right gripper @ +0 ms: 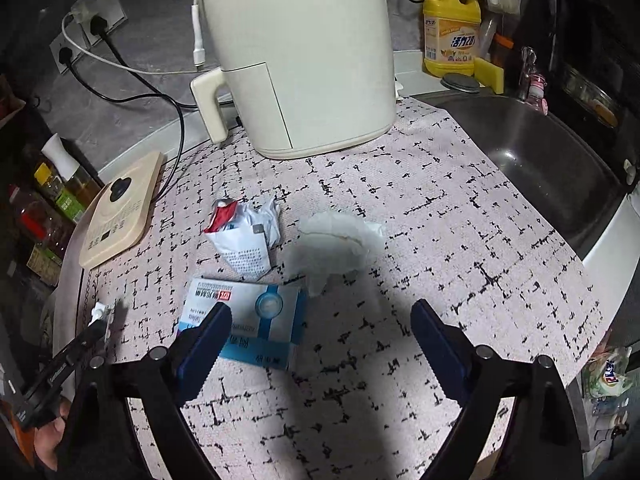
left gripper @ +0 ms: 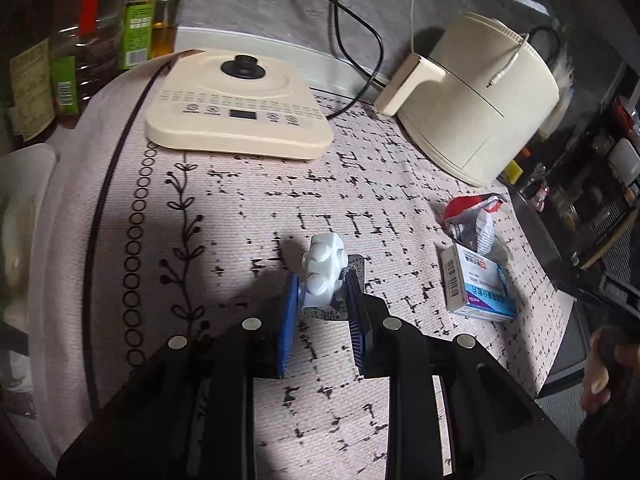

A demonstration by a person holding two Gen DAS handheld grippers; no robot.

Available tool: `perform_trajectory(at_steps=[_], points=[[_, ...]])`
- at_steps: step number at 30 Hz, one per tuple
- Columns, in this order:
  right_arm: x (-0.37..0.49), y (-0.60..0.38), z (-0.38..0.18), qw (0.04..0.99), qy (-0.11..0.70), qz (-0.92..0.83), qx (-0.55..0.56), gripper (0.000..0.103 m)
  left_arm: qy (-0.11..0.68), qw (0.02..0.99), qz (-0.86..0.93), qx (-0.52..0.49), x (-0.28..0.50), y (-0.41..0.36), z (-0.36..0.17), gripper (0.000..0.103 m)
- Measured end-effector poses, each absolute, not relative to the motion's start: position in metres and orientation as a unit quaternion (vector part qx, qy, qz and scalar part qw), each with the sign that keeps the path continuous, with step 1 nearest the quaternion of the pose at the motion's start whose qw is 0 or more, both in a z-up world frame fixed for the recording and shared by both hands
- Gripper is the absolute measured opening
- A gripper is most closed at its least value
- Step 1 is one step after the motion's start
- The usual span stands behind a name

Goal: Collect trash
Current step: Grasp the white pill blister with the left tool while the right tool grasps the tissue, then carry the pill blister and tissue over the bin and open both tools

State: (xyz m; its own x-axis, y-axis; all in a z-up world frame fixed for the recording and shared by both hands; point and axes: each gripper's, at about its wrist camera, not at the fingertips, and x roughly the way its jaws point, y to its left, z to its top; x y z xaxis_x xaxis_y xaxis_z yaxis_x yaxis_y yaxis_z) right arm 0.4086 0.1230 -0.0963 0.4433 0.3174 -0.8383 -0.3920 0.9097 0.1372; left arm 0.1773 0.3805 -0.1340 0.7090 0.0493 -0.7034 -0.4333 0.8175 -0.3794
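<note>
My left gripper (left gripper: 322, 294) is shut on a white pill blister pack (left gripper: 324, 270) and holds it above the patterned mat. It also shows far left in the right wrist view (right gripper: 102, 314). A blue-and-white medicine box (left gripper: 478, 286) (right gripper: 256, 316) lies on the mat. Behind it lies a crumpled red-and-white wrapper (left gripper: 474, 216) (right gripper: 242, 236). A crumpled white tissue (right gripper: 338, 246) lies to the right of the wrapper. My right gripper (right gripper: 320, 328) is open and empty, its left finger over the box's near corner.
A cream air fryer (right gripper: 304, 52) (left gripper: 476, 96) stands at the back, a cream induction base (left gripper: 240, 104) (right gripper: 118, 212) to the left. Oil bottles (left gripper: 100, 36) at far left. A steel sink (right gripper: 532, 160) and yellow detergent bottle (right gripper: 450, 28) at right. Cables (right gripper: 132, 76) run behind.
</note>
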Motion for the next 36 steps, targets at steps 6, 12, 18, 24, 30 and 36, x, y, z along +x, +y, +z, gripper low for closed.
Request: perform_trajectory(at_steps=[6, 12, 18, 24, 30, 36], points=[[0.44, 0.14, -0.113, 0.84, 0.492, 0.224, -0.048, 0.076, 0.35, 0.879, 0.168, -0.276, 0.171, 0.388, -0.132, 0.023], [0.472, 0.157, -0.138, 0.826, 0.51, 0.233, -0.064, 0.073, 0.344, 0.872, 0.194, -0.289, 0.17, 0.391, -0.125, 0.024], [0.477, 0.171, -0.157, 0.814, 0.515, 0.244, -0.109, 0.011, 0.348, 0.877, 0.193, -0.271, 0.175, 0.385, -0.119, 0.024], [0.453, 0.162, -0.155, 0.797, 0.531, 0.269, -0.102, 0.007, 0.356, 0.88, 0.174, -0.261, 0.178, 0.375, -0.121, 0.024], [0.407, 0.15, -0.152, 0.791, 0.536, 0.281, -0.093, 0.007, 0.351, 0.891, 0.145, -0.248, 0.176, 0.361, -0.113, 0.024], [0.362, 0.14, -0.147, 0.784, 0.542, 0.293, -0.078, 0.007, 0.355, 0.895, 0.121, -0.242, 0.168, 0.351, -0.113, 0.024]])
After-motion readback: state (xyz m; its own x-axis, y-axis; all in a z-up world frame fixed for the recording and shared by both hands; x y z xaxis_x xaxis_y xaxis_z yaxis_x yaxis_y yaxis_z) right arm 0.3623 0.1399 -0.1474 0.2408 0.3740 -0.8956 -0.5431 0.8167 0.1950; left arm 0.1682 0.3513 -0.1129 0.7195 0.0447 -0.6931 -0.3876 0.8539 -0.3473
